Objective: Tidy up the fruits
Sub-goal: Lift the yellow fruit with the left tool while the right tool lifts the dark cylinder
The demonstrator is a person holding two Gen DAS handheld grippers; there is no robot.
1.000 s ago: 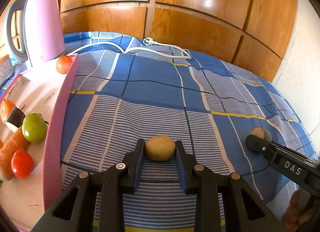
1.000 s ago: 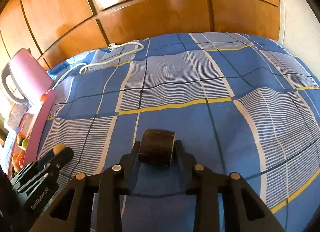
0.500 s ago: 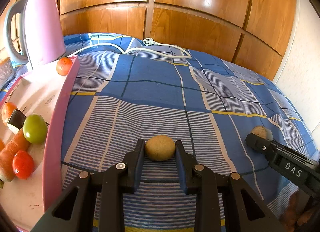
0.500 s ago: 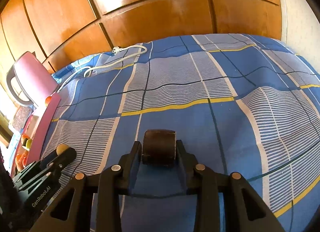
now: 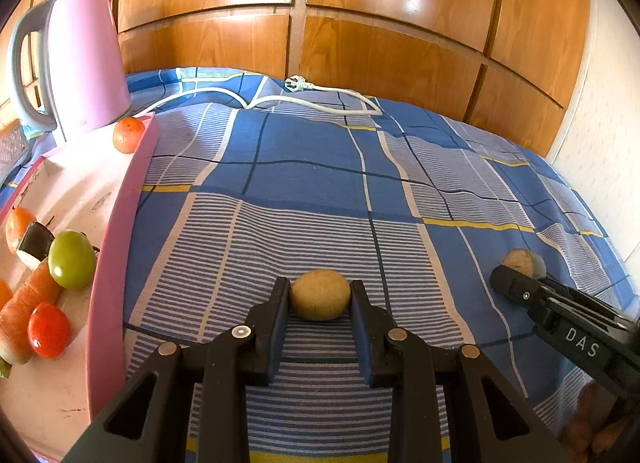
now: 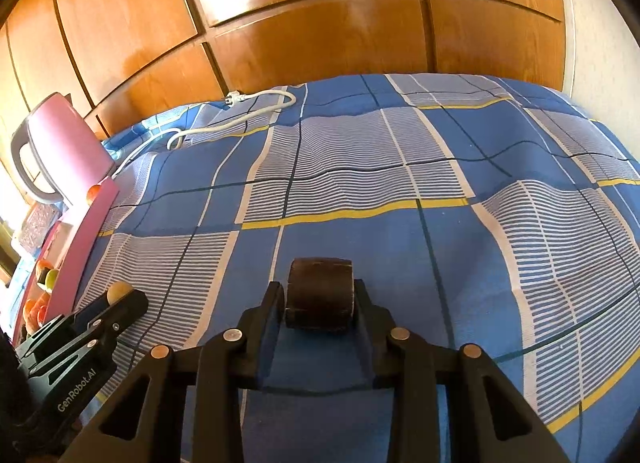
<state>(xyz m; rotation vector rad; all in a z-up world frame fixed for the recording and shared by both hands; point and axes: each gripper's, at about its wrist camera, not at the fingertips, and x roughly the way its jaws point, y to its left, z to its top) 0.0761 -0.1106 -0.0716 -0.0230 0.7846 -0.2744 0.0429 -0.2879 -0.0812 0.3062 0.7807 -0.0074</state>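
Observation:
My left gripper [image 5: 319,295] is shut on a round tan fruit [image 5: 320,294] and holds it above the blue checked cloth [image 5: 320,191]. My right gripper [image 6: 320,295] is shut on a dark brown cut fruit piece [image 6: 320,293]. That piece shows its pale cut face in the left wrist view [image 5: 520,261], right of the left gripper. A pink tray [image 5: 116,247] at the left holds a green fruit [image 5: 72,259], a red tomato [image 5: 49,329], a carrot [image 5: 24,315], oranges [image 5: 128,134] and a dark piece [image 5: 34,243].
A pink kettle [image 5: 76,59] stands at the tray's far end. A white power cord [image 5: 320,97] with plug lies at the back of the cloth. Wooden panels [image 5: 360,23] rise behind. A white wall [image 5: 600,143] is at the right.
Both grippers keep their holds. The views have shifted slightly; the kettle and tray sit a little further right in the left wrist view, and the right wrist view shows more of the wooden wall.

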